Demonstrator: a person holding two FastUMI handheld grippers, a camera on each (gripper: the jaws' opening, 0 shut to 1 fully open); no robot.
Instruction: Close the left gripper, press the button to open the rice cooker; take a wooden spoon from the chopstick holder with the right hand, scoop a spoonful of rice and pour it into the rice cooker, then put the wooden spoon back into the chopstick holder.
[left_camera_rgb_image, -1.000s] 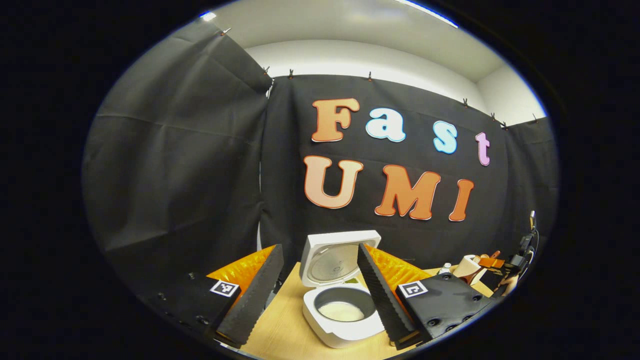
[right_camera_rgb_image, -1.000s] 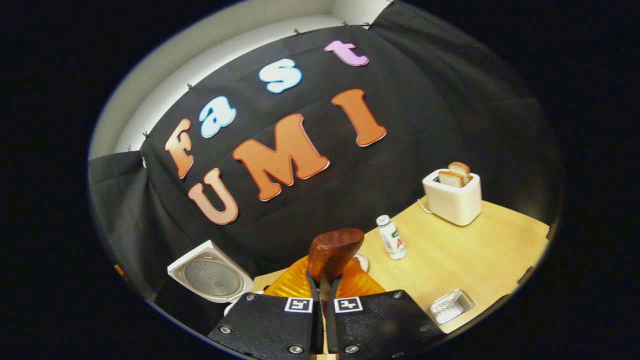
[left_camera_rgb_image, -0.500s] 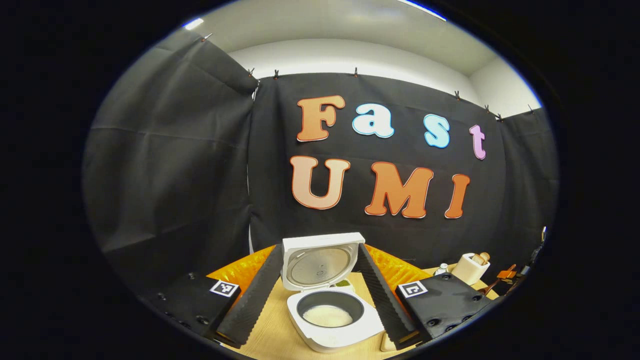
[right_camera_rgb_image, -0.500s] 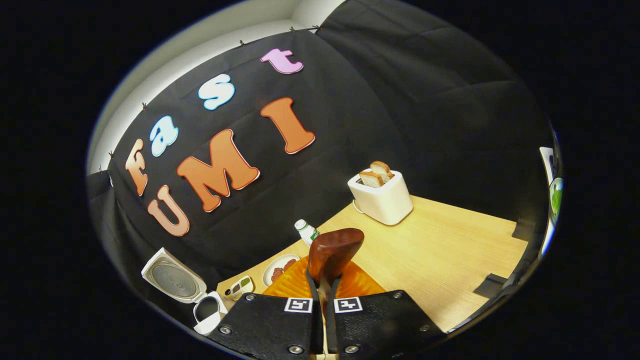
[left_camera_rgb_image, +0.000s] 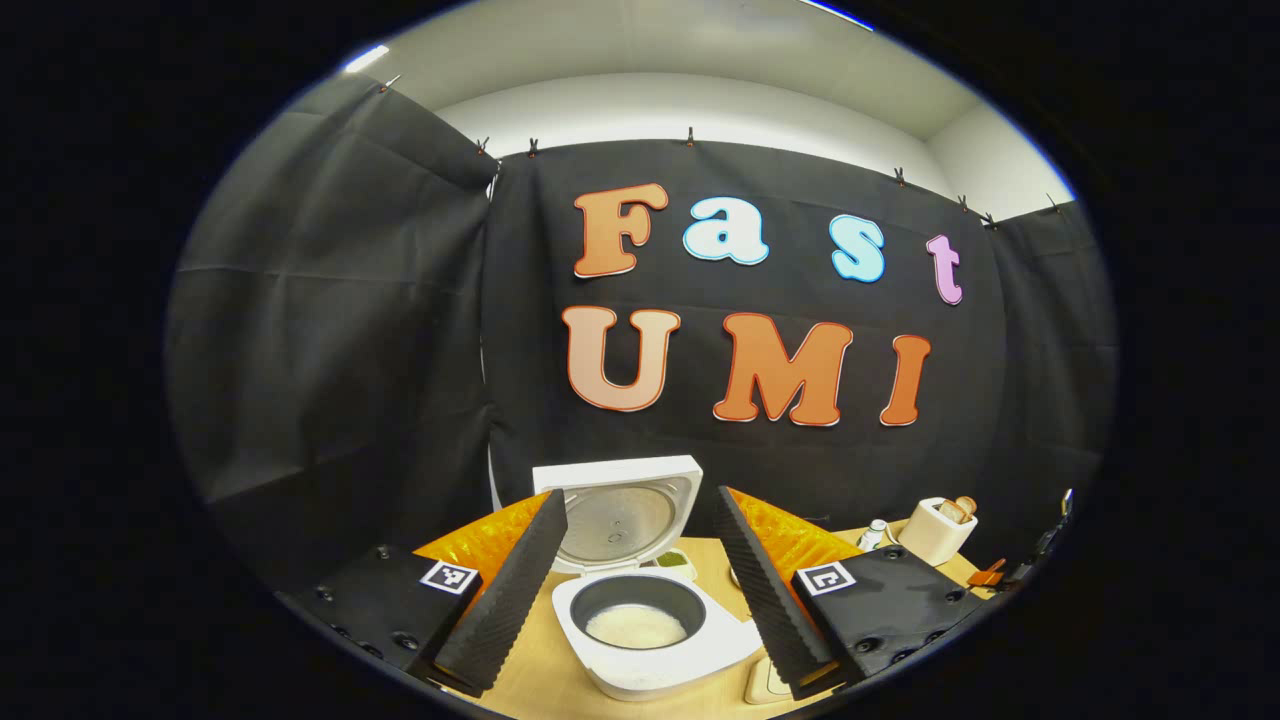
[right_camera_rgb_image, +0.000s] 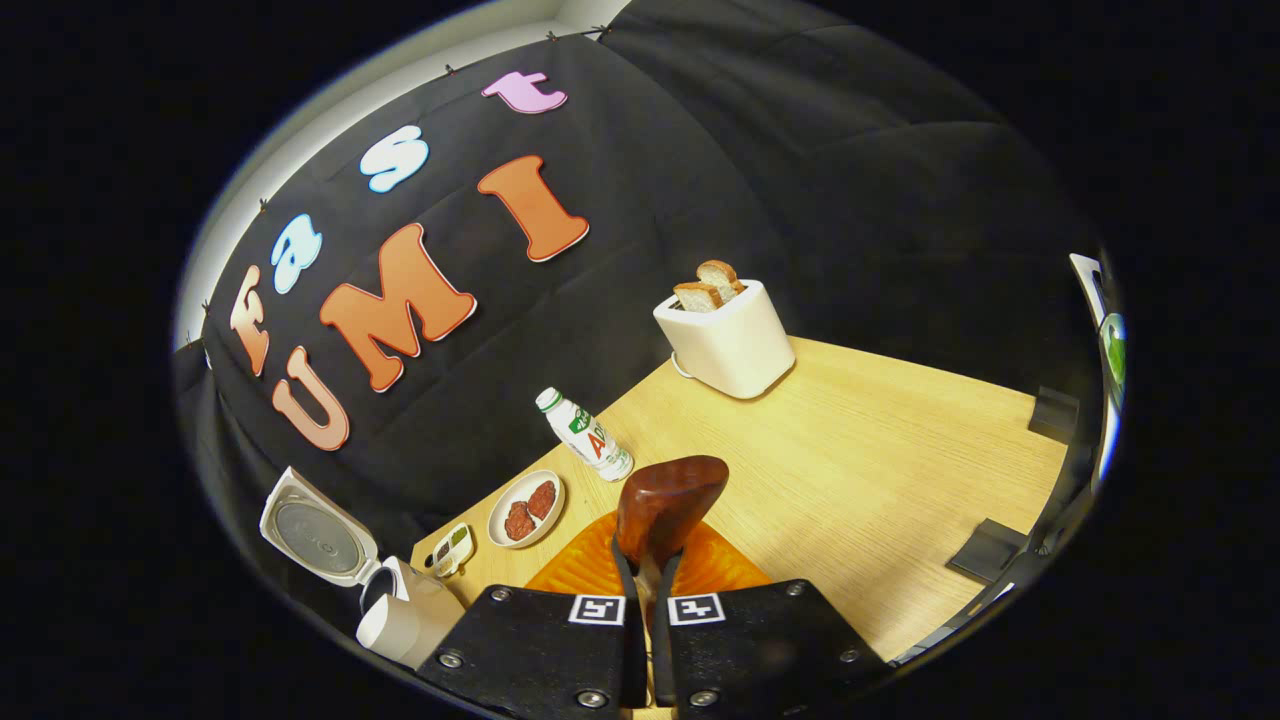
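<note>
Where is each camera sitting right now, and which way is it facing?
Left gripper view: rides the left gripper, level, facing the back wall over the open rice cooker; its spread fingers frame the pot.
Right gripper view: rides the right gripper, tilted, looking across the table at the toaster; its fingers clamp the wooden spoon.
Shared: cooker, toaster, bottle.

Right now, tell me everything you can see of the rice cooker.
The rice cooker is a white, rounded-square appliance that looks like plastic, standing on the wooden table. Its hinged lid is swung fully open and stands upright at the back, showing a round metallic inner plate. The dark inner pot holds a shallow layer of white rice. It sits beyond the open left tongs, which do not touch it.
</note>
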